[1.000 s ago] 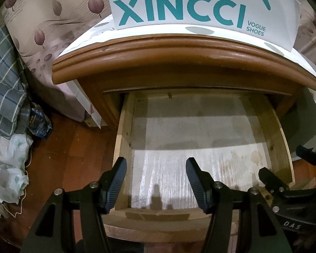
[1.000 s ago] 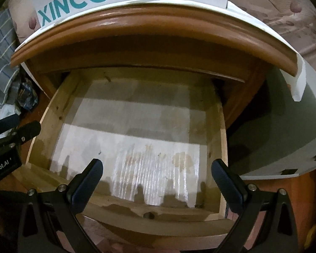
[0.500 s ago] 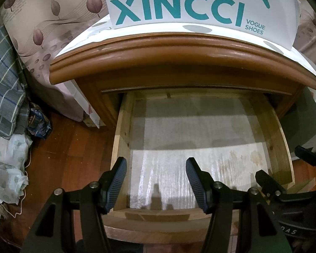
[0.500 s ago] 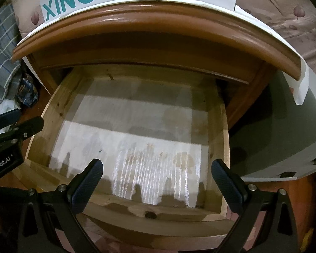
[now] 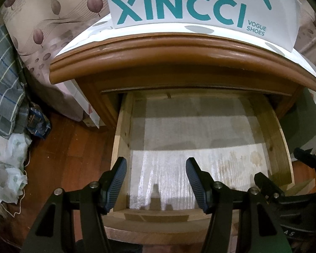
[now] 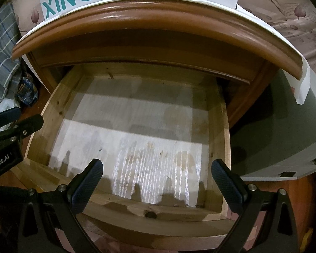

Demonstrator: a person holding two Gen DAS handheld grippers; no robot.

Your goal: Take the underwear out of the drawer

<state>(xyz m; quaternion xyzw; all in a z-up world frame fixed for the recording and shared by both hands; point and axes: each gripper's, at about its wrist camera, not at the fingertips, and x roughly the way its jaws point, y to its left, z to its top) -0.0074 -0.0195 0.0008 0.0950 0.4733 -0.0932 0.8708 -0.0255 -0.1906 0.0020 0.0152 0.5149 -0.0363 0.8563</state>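
The wooden drawer (image 5: 124,139) of a brown nightstand (image 5: 179,57) stands pulled open, also in the right wrist view (image 6: 225,139). Its pale lined bottom (image 5: 196,135) is bare; no underwear shows in either view. My left gripper (image 5: 155,181) is open and empty above the drawer's front left corner. My right gripper (image 6: 157,181) is open wide and empty above the drawer's front edge. Each gripper shows at the side of the other's view: the right one (image 5: 284,189), the left one (image 6: 12,124).
A white XINCCI shoe box (image 5: 200,8) sits on the nightstand top. A plaid cloth (image 5: 2,80) and white bags (image 5: 4,164) lie on the wood floor (image 5: 73,151) at left. A grey-white box (image 6: 284,130) stands right of the nightstand. Leaf-print bedding (image 5: 52,21) is behind.
Both grippers have drawn slightly back and up from the drawer, so more of the nightstand and the drawer front shows. Both stay open and empty.
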